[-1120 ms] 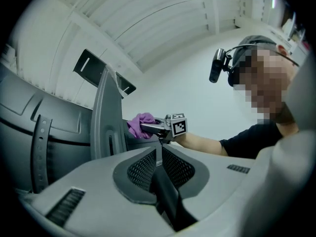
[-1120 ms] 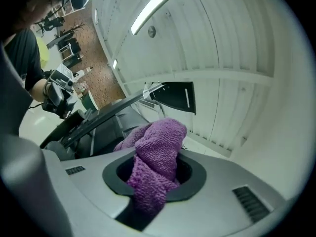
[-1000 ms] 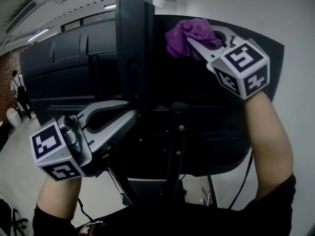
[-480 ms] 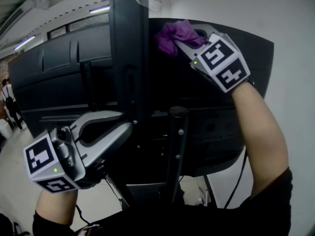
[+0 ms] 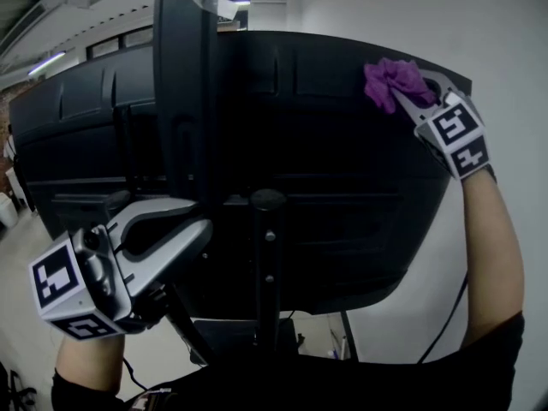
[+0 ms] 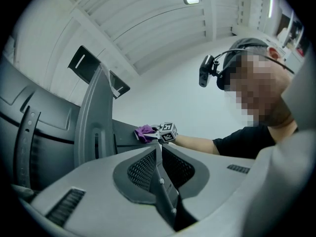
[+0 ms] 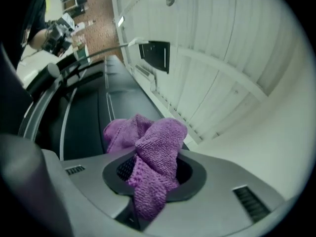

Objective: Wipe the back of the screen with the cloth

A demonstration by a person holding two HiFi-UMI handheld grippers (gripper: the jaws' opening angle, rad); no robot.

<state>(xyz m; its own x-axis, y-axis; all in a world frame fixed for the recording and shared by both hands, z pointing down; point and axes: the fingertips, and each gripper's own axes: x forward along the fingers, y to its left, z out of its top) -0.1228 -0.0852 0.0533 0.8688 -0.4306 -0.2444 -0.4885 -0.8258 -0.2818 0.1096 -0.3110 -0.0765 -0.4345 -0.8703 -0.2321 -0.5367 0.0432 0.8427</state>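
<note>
Pinching cloth in right gripper, holding it against screen back near top right corner; holding left gripper pressed together, empty.

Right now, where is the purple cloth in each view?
Head view: purple cloth upper right, at the top edge of the screen.
Left gripper view: cloth small, just left of centre.
Right gripper view: cloth centre, between the jaws.
Shared landmark: the screen's black back.
</note>
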